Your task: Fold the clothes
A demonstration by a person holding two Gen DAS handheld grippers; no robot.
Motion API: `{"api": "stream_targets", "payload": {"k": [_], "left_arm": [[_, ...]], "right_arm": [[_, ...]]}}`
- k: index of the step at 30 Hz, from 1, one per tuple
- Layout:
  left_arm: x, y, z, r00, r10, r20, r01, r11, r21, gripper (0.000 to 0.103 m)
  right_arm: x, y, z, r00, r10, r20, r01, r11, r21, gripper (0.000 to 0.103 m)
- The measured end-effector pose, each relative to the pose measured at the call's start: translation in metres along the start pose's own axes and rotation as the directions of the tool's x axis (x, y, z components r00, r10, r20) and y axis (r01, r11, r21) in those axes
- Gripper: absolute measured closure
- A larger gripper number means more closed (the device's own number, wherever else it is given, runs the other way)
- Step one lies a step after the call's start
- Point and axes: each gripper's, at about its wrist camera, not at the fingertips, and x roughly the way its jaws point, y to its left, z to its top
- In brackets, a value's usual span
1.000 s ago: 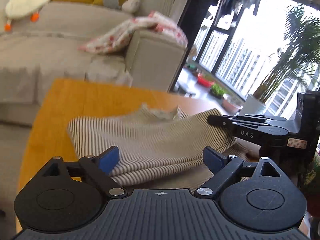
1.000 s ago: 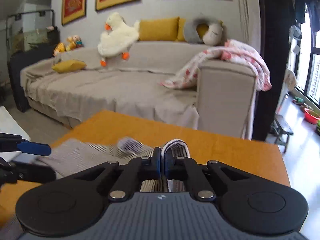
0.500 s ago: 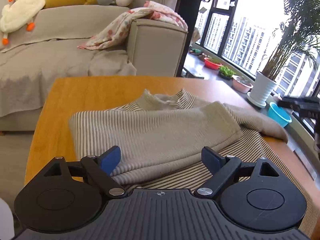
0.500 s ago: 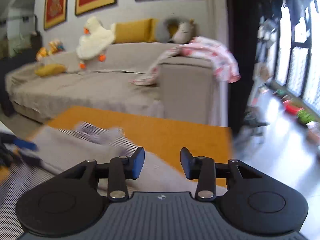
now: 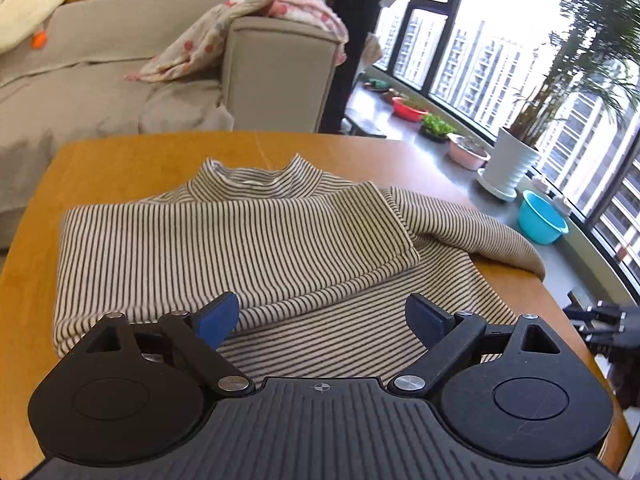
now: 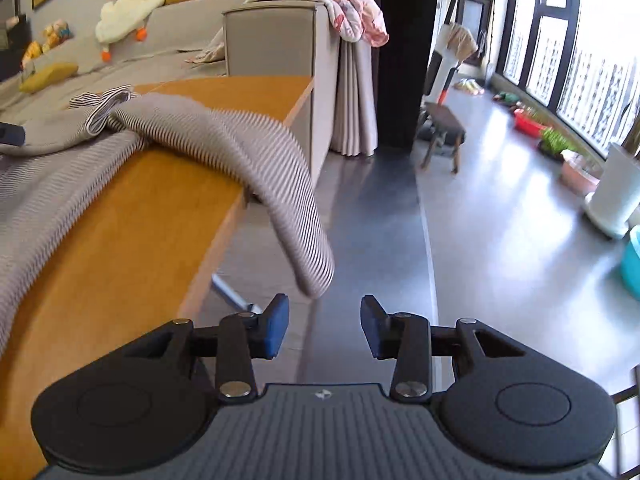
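A beige striped turtleneck sweater (image 5: 256,248) lies on the orange wooden table (image 5: 120,160), its left sleeve folded across the body. Its other sleeve (image 6: 256,168) drapes over the table's right edge and hangs down. My left gripper (image 5: 322,320) is open and empty just above the sweater's near hem. My right gripper (image 6: 324,328) is open and empty off the table's right side, just below the hanging sleeve's cuff. It also shows at the right edge of the left wrist view (image 5: 604,320).
A grey sofa (image 5: 120,60) with a floral blanket (image 5: 256,20) stands behind the table. Plant pots (image 5: 508,160) and a blue basin (image 5: 540,216) line the window. A stool (image 6: 444,128) stands on the dark floor (image 6: 500,240).
My right gripper let go of the folded sleeve, opened, and swung off the table's right side to the hanging sleeve. My left gripper stayed open and pulled back a little.
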Motion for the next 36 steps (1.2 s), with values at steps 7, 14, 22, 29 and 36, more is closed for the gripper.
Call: {"api": "stream_targets", "payload": {"k": [7,14,22,29,36], "left_arm": [[-0.02,-0.024,0.013,0.993,0.113,0.028,-0.113,0.994,0.011,0.008],[-0.036,-0.027,0.005,0.991,0.119,0.055,-0.12,0.993,0.009,0.008],[-0.046,0.006,-0.012,0.996,0.016,0.088,-0.011,0.998,-0.057,0.008],[-0.068,0.041,-0.032,0.988,-0.108,0.11,0.119,0.989,-0.093,0.007],[-0.091,0.063,-0.062,0.967,-0.239,0.094,0.248,0.964,-0.097,0.007]], "right_arm": [[0.038,-0.005,0.006,0.994,0.059,0.091,-0.057,0.998,-0.026,0.061],[0.059,-0.003,0.034,0.987,0.097,0.128,-0.083,0.99,-0.111,0.098],[-0.063,0.012,0.103,0.964,0.158,0.214,-0.142,0.986,-0.086,0.098],[-0.087,0.127,0.172,0.861,0.488,0.142,-0.486,0.872,-0.052,0.098],[-0.056,0.214,0.193,0.81,0.582,0.07,-0.582,0.813,-0.02,0.08]]}}
